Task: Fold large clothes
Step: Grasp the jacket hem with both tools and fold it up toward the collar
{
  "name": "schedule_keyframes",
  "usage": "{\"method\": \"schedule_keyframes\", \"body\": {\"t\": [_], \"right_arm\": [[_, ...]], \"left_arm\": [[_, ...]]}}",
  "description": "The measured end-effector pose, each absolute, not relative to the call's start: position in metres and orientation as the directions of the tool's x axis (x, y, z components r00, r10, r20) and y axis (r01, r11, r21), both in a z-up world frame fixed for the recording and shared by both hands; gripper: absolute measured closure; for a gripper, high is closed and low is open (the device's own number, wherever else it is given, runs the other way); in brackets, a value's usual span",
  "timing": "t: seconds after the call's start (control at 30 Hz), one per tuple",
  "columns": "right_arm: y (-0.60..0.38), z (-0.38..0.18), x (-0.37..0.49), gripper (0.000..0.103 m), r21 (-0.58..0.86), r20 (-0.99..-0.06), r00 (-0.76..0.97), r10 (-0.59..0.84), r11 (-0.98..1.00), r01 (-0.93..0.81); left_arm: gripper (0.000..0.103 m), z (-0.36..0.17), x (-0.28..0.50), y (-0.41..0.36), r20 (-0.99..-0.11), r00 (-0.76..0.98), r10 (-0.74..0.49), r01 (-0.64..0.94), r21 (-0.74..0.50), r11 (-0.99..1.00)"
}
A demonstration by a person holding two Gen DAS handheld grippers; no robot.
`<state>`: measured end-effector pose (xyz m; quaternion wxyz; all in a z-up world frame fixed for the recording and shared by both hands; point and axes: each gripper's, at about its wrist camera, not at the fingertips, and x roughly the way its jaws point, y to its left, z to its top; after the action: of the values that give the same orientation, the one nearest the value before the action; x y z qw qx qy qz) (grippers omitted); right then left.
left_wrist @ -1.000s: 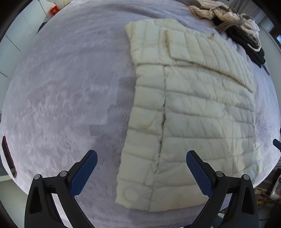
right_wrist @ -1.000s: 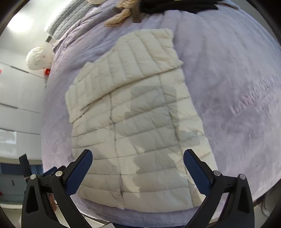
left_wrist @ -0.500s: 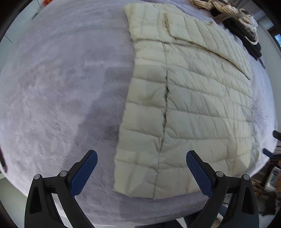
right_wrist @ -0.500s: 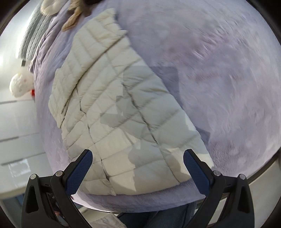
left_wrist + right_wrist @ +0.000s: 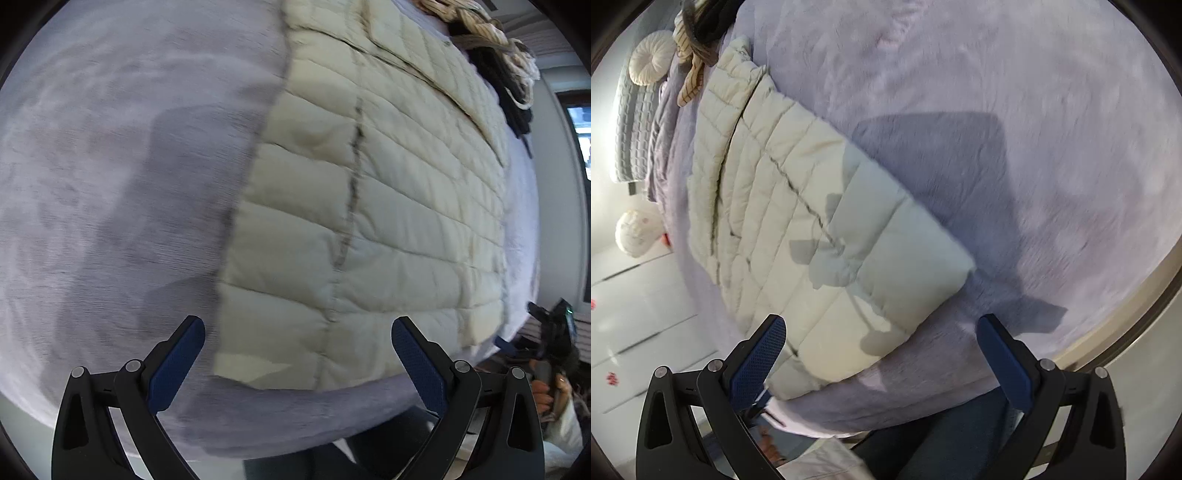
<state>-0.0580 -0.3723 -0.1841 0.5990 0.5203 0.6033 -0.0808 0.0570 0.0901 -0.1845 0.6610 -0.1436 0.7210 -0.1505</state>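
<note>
Quilted cream puffer jacket (image 5: pixel 369 221) is lying flat on the lilac plush bed cover (image 5: pixel 110 184), hem at the near edge. Left tool (image 5: pixel 297 363) and right tool (image 5: pixel 881 360) are hovering over that hem, jaws apart, gripping nothing. Piled clothes (image 5: pixel 495 48) are sitting beyond the collar.

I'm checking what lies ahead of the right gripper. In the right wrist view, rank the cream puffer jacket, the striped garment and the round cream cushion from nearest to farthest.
1. Cream puffer jacket: its hem corner lies just ahead of the right gripper.
2. Striped garment: beyond the jacket's far end, upper left.
3. Round cream cushion: farthest, at the top left, behind the striped garment.
</note>
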Motion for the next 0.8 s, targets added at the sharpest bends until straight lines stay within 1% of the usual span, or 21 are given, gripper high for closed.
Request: {"method": "schedule_keyframes", "body": {"t": [0.13,0.37,0.47,0.6,0.63,0.67,0.7,0.73,0.77,0.8], "right_arm": [[-0.361,-0.193,-0.054,0.0,0.556,-0.783,0.286,0.552,0.416,0.719],[-0.347,-0.208,-0.043,0.0,0.651,-0.703,0.409,0.581,0.295,0.699],[-0.343,-0.22,-0.04,0.0,0.663,-0.676,0.441,0.591,0.225,0.714],[-0.336,-0.223,-0.035,0.0,0.678,-0.656,0.469,0.591,0.189,0.71],[-0.335,-0.223,-0.036,0.0,0.681,-0.654,0.471,0.592,0.191,0.707],[-0.332,-0.221,-0.035,0.0,0.681,-0.657,0.47,0.589,0.196,0.706],[-0.331,-0.221,-0.036,0.003,0.679,-0.661,0.47,0.585,0.198,0.707],[-0.329,-0.22,-0.036,0.005,0.677,-0.664,0.471,0.581,0.197,0.709],[-0.329,-0.22,-0.037,0.016,0.675,-0.664,0.472,0.58,0.194,0.711],[-0.327,-0.221,-0.038,0.034,0.668,-0.67,0.466,0.578,0.194,0.719]], "left_arm": [[0.002,-0.194,0.057,0.068,-0.897,-0.12,-0.425,0.015,-0.43,0.903],[0.002,-0.196,0.062,0.054,-0.876,-0.129,-0.465,0.02,-0.471,0.882],[0.002,-0.195,0.063,0.052,-0.882,-0.133,-0.453,0.044,-0.462,0.886],[0.002,-0.193,0.062,0.05,-0.897,-0.125,-0.425,0.097,-0.437,0.894],[0.007,-0.191,0.063,0.049,-0.9,-0.12,-0.42,0.112,-0.432,0.895],[0.019,-0.19,0.063,0.049,-0.904,-0.115,-0.412,0.122,-0.424,0.897],[0.025,-0.189,0.063,0.048,-0.912,-0.112,-0.394,0.135,-0.407,0.903],[0.036,-0.19,0.064,0.048,-0.916,-0.11,-0.386,0.141,-0.399,0.906],[0.052,-0.189,0.064,0.05,-0.917,-0.107,-0.385,0.149,-0.397,0.905],[0.059,-0.188,0.064,0.05,-0.913,-0.105,-0.394,0.156,-0.406,0.9]]}}
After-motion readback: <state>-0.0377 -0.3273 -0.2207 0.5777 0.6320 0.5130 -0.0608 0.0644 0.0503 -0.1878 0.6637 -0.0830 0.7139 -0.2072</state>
